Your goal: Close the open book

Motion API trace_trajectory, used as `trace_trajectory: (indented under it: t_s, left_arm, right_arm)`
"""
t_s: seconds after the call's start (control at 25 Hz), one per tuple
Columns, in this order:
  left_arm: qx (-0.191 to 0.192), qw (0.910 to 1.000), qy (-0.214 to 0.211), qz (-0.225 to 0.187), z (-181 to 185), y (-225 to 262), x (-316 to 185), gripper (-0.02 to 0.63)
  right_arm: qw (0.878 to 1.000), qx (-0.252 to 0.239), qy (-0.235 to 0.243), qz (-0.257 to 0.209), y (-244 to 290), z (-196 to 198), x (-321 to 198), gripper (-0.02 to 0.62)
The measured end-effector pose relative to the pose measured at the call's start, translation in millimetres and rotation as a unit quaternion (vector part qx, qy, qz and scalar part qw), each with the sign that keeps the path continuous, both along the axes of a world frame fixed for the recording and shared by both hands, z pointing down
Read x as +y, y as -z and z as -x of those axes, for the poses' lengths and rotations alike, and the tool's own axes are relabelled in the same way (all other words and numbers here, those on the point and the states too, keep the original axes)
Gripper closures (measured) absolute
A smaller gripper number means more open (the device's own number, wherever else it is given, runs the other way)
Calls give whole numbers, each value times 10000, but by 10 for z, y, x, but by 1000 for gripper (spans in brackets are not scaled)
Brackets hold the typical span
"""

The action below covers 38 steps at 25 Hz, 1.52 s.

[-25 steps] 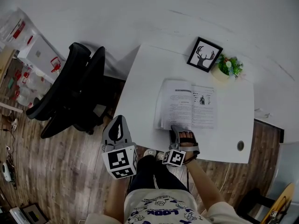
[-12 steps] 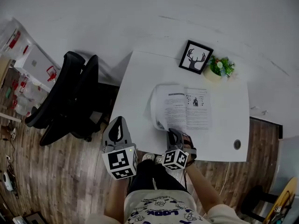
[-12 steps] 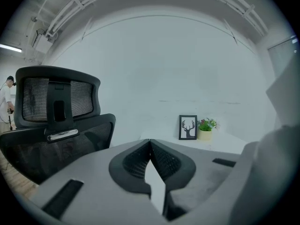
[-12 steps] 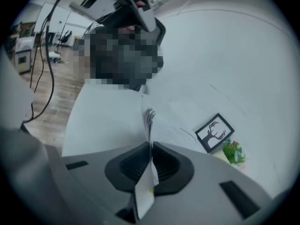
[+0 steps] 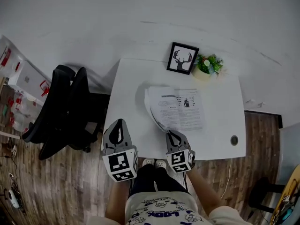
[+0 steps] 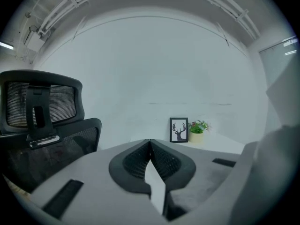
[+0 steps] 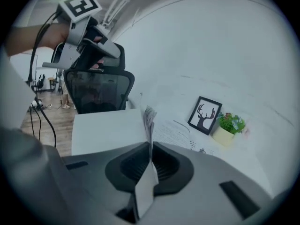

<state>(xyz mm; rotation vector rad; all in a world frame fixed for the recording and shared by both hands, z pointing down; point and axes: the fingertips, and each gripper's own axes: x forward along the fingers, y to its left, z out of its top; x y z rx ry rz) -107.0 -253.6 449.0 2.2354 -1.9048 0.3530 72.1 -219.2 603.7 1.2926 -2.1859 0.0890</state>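
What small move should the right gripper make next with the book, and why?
Probably swing the lifted pages over the spine and lower them onto the flat right-hand page. The right gripper is shut on their edge, and they stand nearly upright.

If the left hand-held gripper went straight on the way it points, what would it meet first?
The left hand-held gripper would probably meet the white table, left of the deer picture; depth is unclear, so possibly the wall beyond.

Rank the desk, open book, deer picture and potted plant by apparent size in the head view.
1. desk
2. open book
3. deer picture and potted plant: about alike, left unranked.
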Motion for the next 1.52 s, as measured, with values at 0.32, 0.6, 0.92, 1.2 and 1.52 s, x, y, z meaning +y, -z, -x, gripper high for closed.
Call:
trace_trajectory:
  t_s: [0.32,0.6,0.92,1.2,1.52]
  left_arm:
    - [-8,9992,-400,-35,-318,41,-101,582]
    - [-40,9977,-678,-52,-573,57,-172,582]
    - [-65,9957,-926,-31,-842,42,-217,583]
    - [-76,9948,-1019,19,-976,10,-254,582]
    - [-85,9940,-1089,57,-1101,-14,-303,581]
  right_arm:
    - [9931,-950,-683,93,96,-260,7,555]
    - [9875,-1122,-1108,81,102,-578,32,555]
    - [9628,-1771,-2029,229,16,-1044,17,557]
    - [9195,-2527,-2943,634,-221,-1386,-21,557]
    - [8909,-2844,-3404,982,-428,-1561,-44,555]
